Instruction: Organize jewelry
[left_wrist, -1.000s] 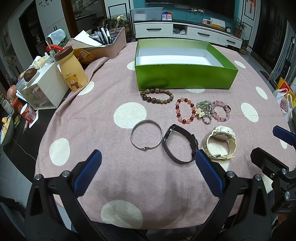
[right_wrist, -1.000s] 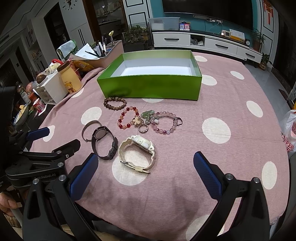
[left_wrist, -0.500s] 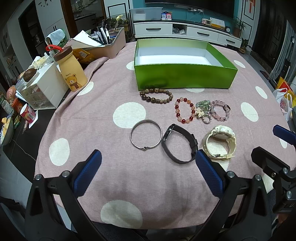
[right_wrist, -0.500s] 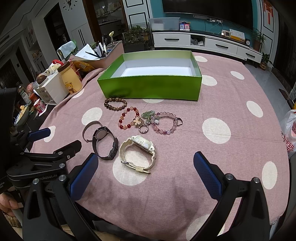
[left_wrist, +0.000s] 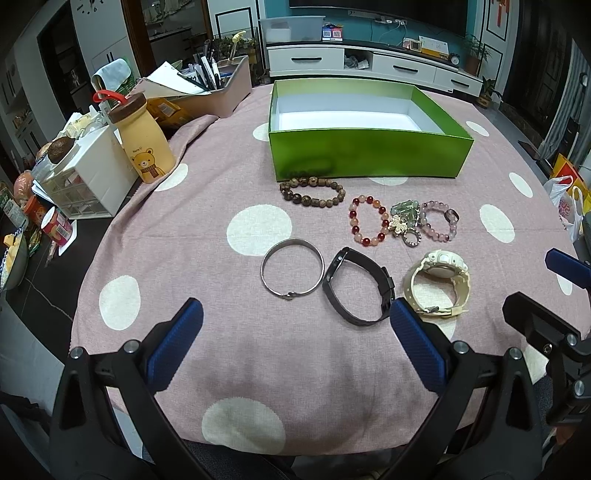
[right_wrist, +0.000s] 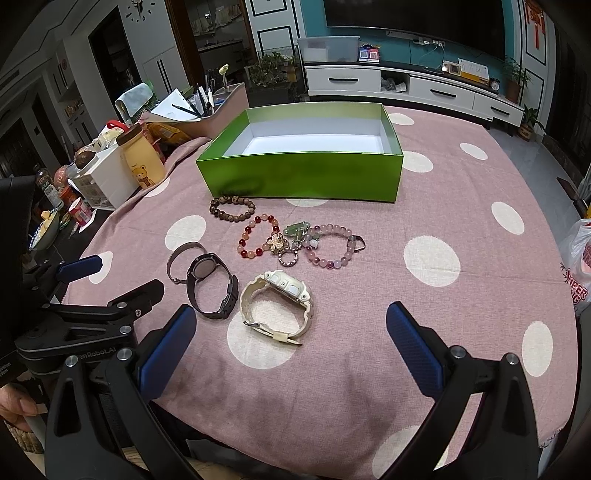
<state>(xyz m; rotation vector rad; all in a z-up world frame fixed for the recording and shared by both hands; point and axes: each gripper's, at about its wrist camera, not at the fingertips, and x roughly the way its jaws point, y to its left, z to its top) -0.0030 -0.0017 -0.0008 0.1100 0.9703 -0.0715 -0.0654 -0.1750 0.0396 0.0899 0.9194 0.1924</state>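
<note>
An open, empty green box (left_wrist: 369, 155) (right_wrist: 299, 177) stands at the far middle of the table. In front of it lie a brown bead bracelet (left_wrist: 312, 192) (right_wrist: 232, 207), a red bead bracelet (left_wrist: 369, 225) (right_wrist: 258, 240), a pile of small charms and a ring (left_wrist: 404, 223) (right_wrist: 290, 243), a purple bead bracelet (left_wrist: 439, 221) (right_wrist: 332, 245), a silver bangle (left_wrist: 291, 271) (right_wrist: 183, 258), a black watch (left_wrist: 356, 291) (right_wrist: 210, 288) and a cream watch (left_wrist: 437, 282) (right_wrist: 279, 306). My left gripper (left_wrist: 295, 347) is open and empty, near the bangle and black watch. My right gripper (right_wrist: 291, 347) is open and empty, near the cream watch.
A yellow bear bottle (left_wrist: 144, 140), a white drawer unit (left_wrist: 85, 173) and a pink tray of pens and papers (left_wrist: 207, 88) crowd the table's left edge. The pink dotted cloth (left_wrist: 258, 354) covers the round table. A plastic bag (right_wrist: 580, 266) hangs at right.
</note>
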